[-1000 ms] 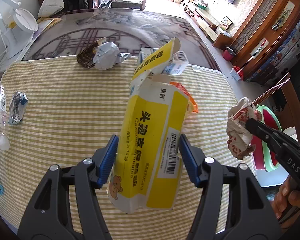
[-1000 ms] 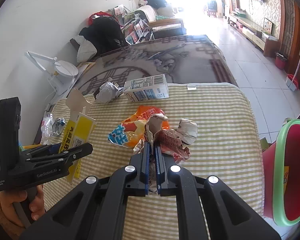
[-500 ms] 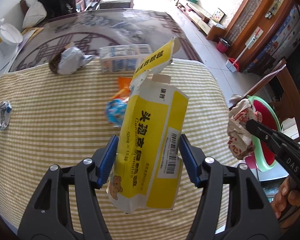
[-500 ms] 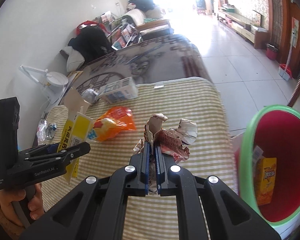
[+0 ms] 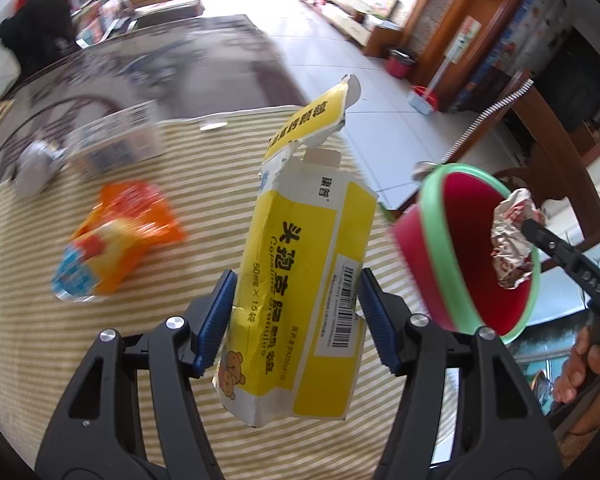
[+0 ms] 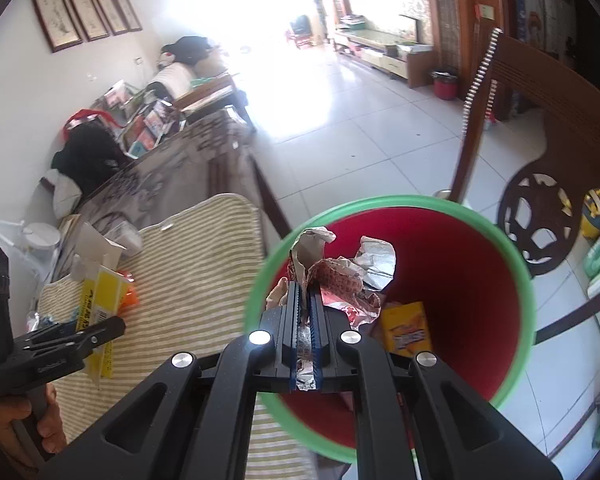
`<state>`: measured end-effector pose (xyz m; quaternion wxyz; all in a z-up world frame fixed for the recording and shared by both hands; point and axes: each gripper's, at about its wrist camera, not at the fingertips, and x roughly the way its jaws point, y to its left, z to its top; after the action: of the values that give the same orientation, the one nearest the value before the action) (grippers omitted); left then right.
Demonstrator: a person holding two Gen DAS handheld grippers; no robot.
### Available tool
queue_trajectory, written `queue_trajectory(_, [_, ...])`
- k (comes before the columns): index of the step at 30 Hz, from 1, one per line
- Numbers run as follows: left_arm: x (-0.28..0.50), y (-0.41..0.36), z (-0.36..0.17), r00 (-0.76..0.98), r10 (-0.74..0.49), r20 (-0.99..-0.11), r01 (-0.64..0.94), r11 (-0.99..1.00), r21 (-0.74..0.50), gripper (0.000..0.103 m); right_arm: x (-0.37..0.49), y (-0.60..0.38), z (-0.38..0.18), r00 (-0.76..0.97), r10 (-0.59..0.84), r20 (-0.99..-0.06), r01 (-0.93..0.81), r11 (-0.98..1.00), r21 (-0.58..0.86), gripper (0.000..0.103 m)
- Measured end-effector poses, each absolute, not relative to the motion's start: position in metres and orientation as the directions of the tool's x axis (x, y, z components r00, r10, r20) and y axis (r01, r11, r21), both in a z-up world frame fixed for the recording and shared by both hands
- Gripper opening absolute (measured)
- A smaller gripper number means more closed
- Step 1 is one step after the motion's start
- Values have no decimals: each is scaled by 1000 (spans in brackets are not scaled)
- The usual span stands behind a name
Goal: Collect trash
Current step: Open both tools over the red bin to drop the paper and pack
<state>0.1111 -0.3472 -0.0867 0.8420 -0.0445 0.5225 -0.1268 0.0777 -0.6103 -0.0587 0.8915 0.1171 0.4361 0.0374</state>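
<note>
The right gripper (image 6: 305, 312) is clamping a crumpled wrapper (image 6: 342, 276) over the red bin (image 6: 476, 280). The left gripper (image 5: 296, 312) is gripping a yellow carton (image 5: 300, 280) above the striped cloth (image 5: 40, 340); beyond, blurred, perhaps a snack bag (image 5: 116, 236) is lying.

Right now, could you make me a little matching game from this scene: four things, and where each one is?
Things:
1. yellow carton
2. crumpled wrapper
3. orange snack bag
4. yellow box

Places:
A. lying on the striped cloth
B. inside the red bin
C. clamped in the right gripper
D. clamped in the left gripper

Pairs: 1-D, 2-C, 3-A, 4-B
</note>
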Motion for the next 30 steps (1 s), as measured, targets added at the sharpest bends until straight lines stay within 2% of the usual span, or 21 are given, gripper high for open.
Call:
queue_trajectory(1, [114,-355,-86,418,-273,-866,184,959,-213,59,78,-618,-60,616,159,-771,49,970,239,7])
queue_trajectory(2, [116,-363,-85,415,-284,-864,198,955,-219,59,79,-626,-62,613,148,-776,65,970,236,18])
queue_trajectory(3, [119,-376,-82,410,-307,-859,227,946,-230,59,78,-634,-63,612,129,-780,93,968,233,42])
queue_trajectory(4, [123,-384,-82,407,-324,-854,248,939,-238,59,76,-642,-64,620,117,-776,118,964,239,48])
queue_trajectory(14, [137,-472,-74,357,-437,-826,454,854,-255,59,61,-686,-53,666,-10,-745,241,949,202,49])
queue_trajectory(19, [140,-496,-73,330,-470,-819,495,825,-273,59,52,-699,-49,676,-66,-734,299,935,191,49])
queue_trajectory(21, [137,-503,-72,311,-491,-814,503,812,-297,60,49,-701,-47,673,-79,-735,313,931,187,49])
queue_trajectory(23, [134,-503,-72,306,-496,-813,505,808,-303,66,47,-701,-47,672,-88,-736,318,931,180,49])
queue_trajectory(30, [130,-485,-57,361,-484,-797,511,818,-265,67,44,-689,-42,677,-91,-731,315,933,175,49])
